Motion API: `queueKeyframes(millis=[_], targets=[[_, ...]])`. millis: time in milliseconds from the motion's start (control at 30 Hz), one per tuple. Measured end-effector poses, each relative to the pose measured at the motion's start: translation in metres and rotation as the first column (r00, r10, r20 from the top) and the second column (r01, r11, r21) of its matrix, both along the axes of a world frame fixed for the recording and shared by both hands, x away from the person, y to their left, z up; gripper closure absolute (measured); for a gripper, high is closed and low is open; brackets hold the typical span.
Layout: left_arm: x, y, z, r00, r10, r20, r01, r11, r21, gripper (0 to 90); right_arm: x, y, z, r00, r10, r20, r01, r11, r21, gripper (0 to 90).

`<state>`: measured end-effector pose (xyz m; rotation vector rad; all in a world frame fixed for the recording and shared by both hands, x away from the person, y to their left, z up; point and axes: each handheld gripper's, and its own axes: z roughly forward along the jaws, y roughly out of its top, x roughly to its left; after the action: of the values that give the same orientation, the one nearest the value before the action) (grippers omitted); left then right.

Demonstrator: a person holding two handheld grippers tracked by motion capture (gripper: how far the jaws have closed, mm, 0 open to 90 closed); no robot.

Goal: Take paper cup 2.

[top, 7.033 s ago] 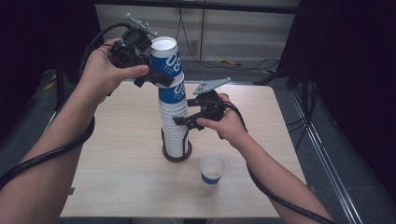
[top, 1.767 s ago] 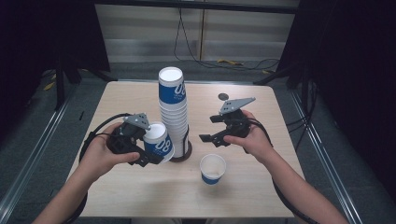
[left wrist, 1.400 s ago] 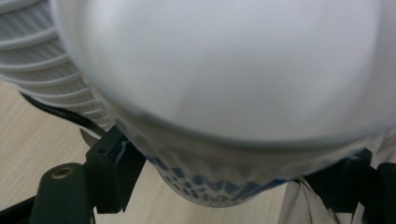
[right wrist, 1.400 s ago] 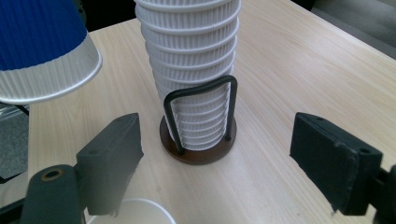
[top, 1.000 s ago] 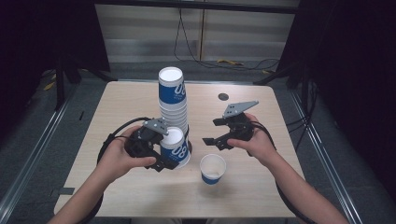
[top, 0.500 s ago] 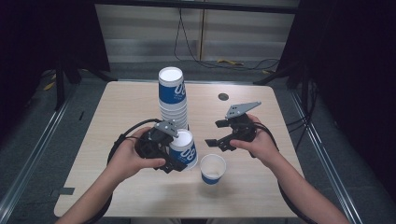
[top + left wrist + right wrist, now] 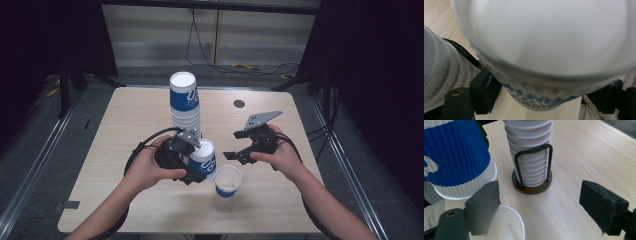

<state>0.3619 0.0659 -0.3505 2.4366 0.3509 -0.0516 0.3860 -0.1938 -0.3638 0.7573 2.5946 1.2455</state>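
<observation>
A tall stack of blue-and-white paper cups stands upside down in a wire holder on a round dark base. My left gripper is shut on one blue-and-white cup, held tilted just right of the stack's foot. In the left gripper view that cup sits between the black jaws. A single cup stands mouth-up on the table, right below the held one. My right gripper hovers open to the right of both cups, nothing between its jaws; its own view shows the loose cup's rim beneath.
The light wooden table has a small dark round disc at the back right. A black cable loops from the left gripper. Metal rails and dark floor surround the table.
My left gripper has carried its cup to the right and slightly down, from beside the stack's base to just above the loose cup. The right gripper has stayed put.
</observation>
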Motion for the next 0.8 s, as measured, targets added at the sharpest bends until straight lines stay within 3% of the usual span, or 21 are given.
queueKeyframes(millis=[300, 800], targets=[[0.007, -0.01, -0.003, 0.9999, -0.008, 0.006, 0.008, 0.9996, 0.029, 21.3, -0.003, -0.006, -0.001, 1.0, 0.006, -0.001, -0.006, 1.0, -0.006, 16.0], [0.016, -0.02, -0.001, 0.9995, -0.031, -0.001, 0.031, 0.993, 0.114, 21.4, -0.007, -0.015, -0.001, 0.9999, 0.006, -0.01, -0.006, 1.0, -0.02, 16.0]])
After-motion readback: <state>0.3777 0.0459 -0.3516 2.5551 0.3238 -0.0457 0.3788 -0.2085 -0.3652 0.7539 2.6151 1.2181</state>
